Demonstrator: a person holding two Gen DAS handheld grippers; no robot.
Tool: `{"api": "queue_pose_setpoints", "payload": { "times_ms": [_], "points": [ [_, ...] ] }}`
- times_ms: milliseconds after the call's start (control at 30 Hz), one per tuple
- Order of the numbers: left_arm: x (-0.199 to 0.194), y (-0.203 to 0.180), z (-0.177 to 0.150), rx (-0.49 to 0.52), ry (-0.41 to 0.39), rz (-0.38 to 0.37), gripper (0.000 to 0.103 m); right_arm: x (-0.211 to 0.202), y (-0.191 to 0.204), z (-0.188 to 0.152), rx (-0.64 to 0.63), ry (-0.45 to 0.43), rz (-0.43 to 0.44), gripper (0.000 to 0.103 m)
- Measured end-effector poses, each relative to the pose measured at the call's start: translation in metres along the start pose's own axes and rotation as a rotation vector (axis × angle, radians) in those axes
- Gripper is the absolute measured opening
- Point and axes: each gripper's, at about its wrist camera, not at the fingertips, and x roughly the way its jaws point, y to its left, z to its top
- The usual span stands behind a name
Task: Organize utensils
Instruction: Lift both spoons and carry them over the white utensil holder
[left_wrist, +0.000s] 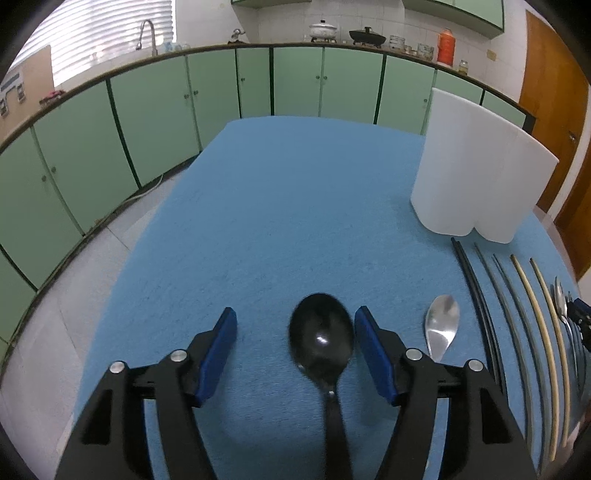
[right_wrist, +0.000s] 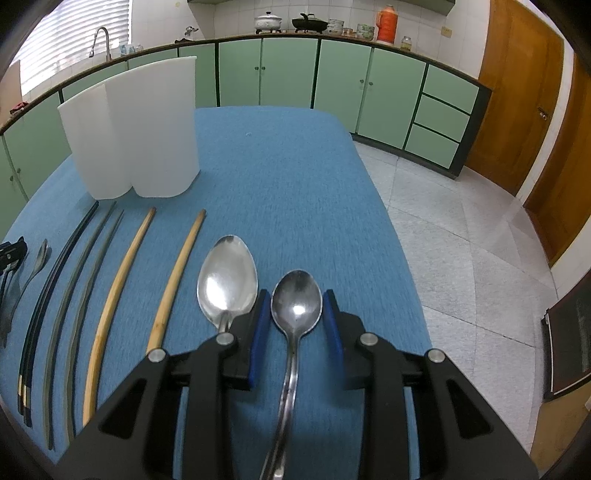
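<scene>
A black spoon (left_wrist: 320, 338) lies on the blue cloth between the wide-open fingers of my left gripper (left_wrist: 295, 325), its bowl close to the right finger. A steel spoon (left_wrist: 441, 325) lies just to the right. My right gripper (right_wrist: 295, 306) is open, its fingers on either side of a steel spoon (right_wrist: 296, 302) that lies on the cloth. A larger steel spoon (right_wrist: 227, 277) lies to its left. Two bamboo chopsticks (right_wrist: 177, 273), grey chopsticks (right_wrist: 85, 266) and black chopsticks (right_wrist: 55, 269) lie in a row. A white two-part holder (right_wrist: 140, 129) stands behind them.
The table's blue cloth (right_wrist: 280, 177) ends at a right edge with tiled floor beyond. Green cabinets (left_wrist: 147, 110) run along the far wall. The holder also stands at the right in the left wrist view (left_wrist: 480, 166). My other gripper shows at each view's side edge.
</scene>
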Motion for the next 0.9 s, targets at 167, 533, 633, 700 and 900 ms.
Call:
{"api": "queue_pose_setpoints", "payload": {
  "times_ms": [167, 533, 633, 700, 900],
  "points": [
    [-0.001, 0.004, 0.004, 0.004, 0.001, -0.034, 0.062, 0.001, 0.001, 0.001, -0.004, 0.0, -0.005, 0.029],
    [0.0, 0.007, 0.003, -0.008, 0.018, -0.082, 0.032, 0.001, 0.001, 0.001, -0.011, 0.002, -0.009, 0.029],
    [-0.004, 0.003, 0.001, 0.01, 0.007, -0.079, 0.032, 0.001, 0.0, 0.001, -0.011, 0.004, -0.006, 0.028],
    [-0.007, 0.001, 0.001, 0.017, -0.005, -0.081, 0.032, 0.001, 0.001, 0.002, -0.01, 0.006, -0.002, 0.028],
    [-0.031, -0.005, 0.002, 0.031, -0.087, -0.069, 0.032, -0.009, -0.005, 0.001, 0.008, -0.028, 0.01, 0.027]
  ]
}}
